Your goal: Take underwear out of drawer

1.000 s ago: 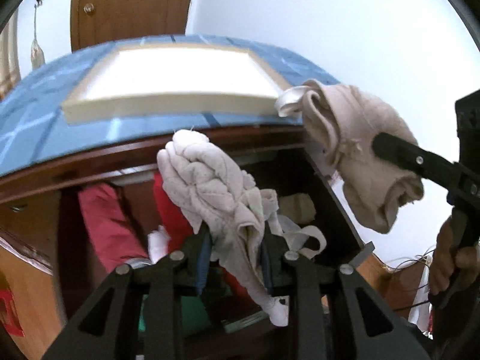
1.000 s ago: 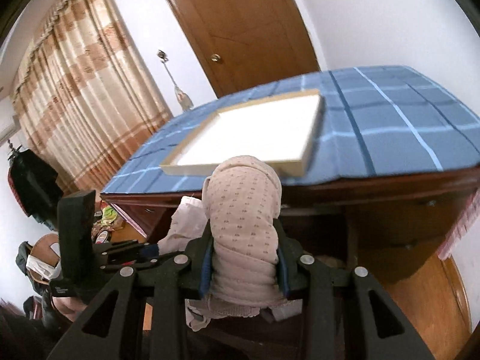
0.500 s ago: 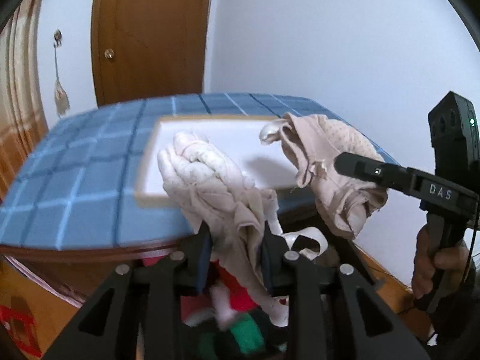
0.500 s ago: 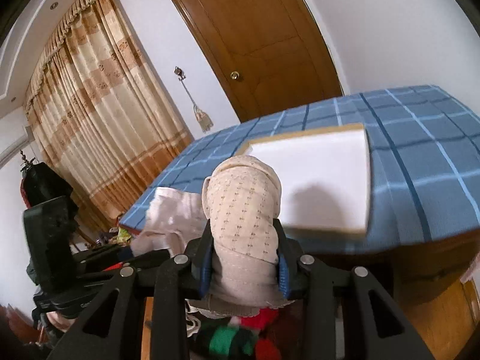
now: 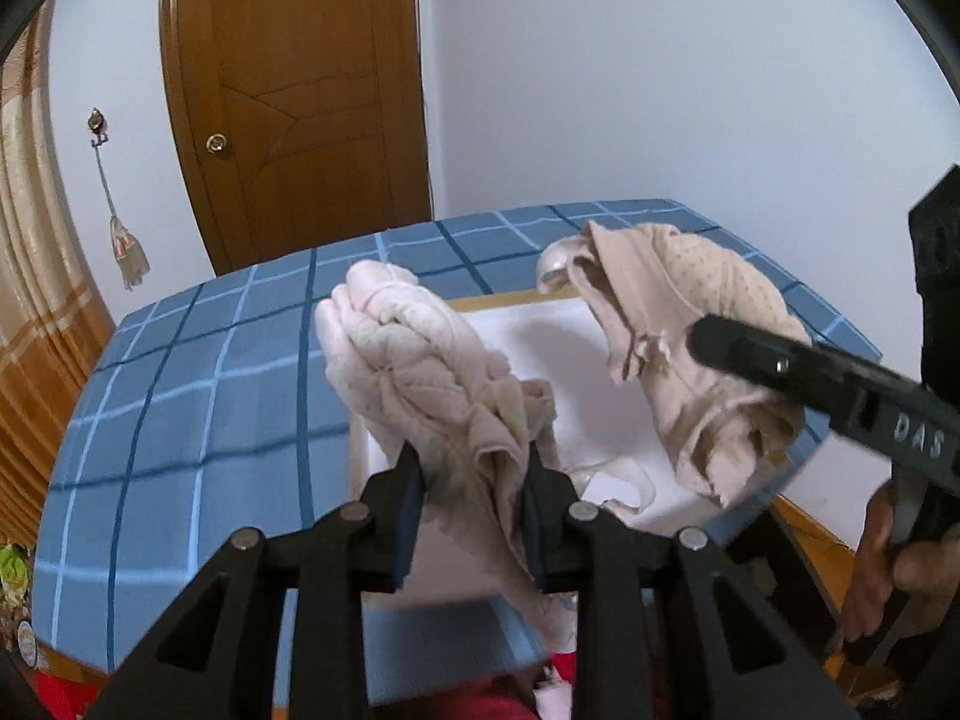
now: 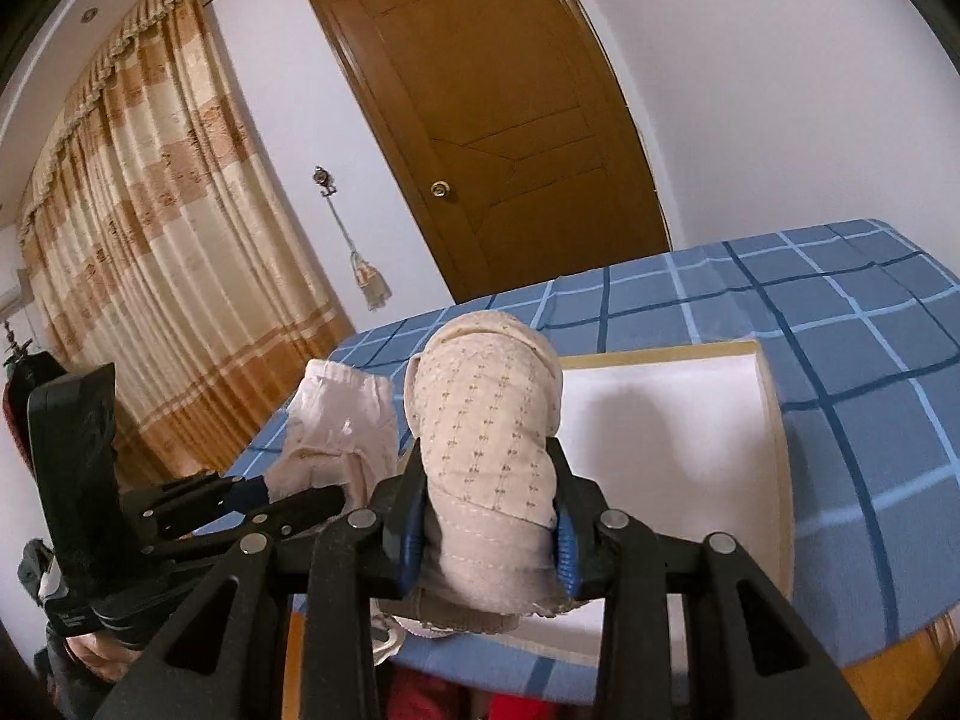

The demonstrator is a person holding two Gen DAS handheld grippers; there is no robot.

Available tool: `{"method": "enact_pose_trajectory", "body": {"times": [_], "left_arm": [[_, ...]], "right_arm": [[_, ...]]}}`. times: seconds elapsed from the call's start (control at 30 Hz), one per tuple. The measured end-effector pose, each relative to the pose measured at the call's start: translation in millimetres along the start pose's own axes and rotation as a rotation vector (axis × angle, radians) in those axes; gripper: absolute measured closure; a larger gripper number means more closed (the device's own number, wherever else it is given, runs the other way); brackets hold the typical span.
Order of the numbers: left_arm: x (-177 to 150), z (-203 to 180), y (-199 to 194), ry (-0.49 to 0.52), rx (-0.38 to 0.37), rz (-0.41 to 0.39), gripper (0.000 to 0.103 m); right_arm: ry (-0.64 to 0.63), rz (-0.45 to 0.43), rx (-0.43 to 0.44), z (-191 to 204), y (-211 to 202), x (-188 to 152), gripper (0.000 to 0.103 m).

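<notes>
Left gripper [image 5: 474,480] clamped on pale underwear [image 5: 420,372], bundle standing up past its tips, tail hanging below. Right gripper [image 6: 489,504] clamped on dotted beige underwear [image 6: 489,420], rolled between its pads. Both garments held in the air, side by side. Just beyond and below them: white tray [image 6: 672,420] on blue checked cloth [image 5: 198,390]. Red clothes [image 6: 414,690] below the grippers. Far back: door [image 5: 300,90], curtain [image 6: 150,270].

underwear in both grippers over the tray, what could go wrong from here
1. The left gripper pinches only a narrow fold of the pale underwear; its loose tail hangs low and might snag the tray rim.
2. The two bundles hang close together; the beige underwear in the right gripper could tangle with the pale one.
</notes>
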State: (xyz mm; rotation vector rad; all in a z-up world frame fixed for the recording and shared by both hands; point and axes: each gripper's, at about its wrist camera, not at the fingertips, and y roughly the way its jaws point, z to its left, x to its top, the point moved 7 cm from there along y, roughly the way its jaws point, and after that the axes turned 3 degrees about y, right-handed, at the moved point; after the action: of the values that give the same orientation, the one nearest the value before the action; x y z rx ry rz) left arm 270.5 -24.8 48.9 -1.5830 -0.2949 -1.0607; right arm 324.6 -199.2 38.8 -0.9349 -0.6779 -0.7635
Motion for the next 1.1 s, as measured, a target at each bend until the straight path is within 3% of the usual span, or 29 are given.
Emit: {"method": "enact_pose_trajectory", "body": {"times": [0.23,0.37,0.87,1.0,1.1], "left_arm": [[26,7,52,0.099,0.053,0.055,0.077],[35,18,77,0.092,0.085,0.090,0.077],[35,33,143,0.110,0.165,0.182,0.076],[32,33,151,0.138,0.182,0.197,0.070],[34,32,153,0.144,0.202,0.197,0.056]], "right_arm": [[0.024,0.016,-0.066,-13,58,14,0.066],[0.036,0.047,-0.119,-25,92,22,0.066],[0.085,0.226,-0.169,-46,166,13,0.066],[0.101,0.240,-0.173,-50,172,11,0.066],[0.093,0.259,-0.170,-49,178,9,0.065]]}}
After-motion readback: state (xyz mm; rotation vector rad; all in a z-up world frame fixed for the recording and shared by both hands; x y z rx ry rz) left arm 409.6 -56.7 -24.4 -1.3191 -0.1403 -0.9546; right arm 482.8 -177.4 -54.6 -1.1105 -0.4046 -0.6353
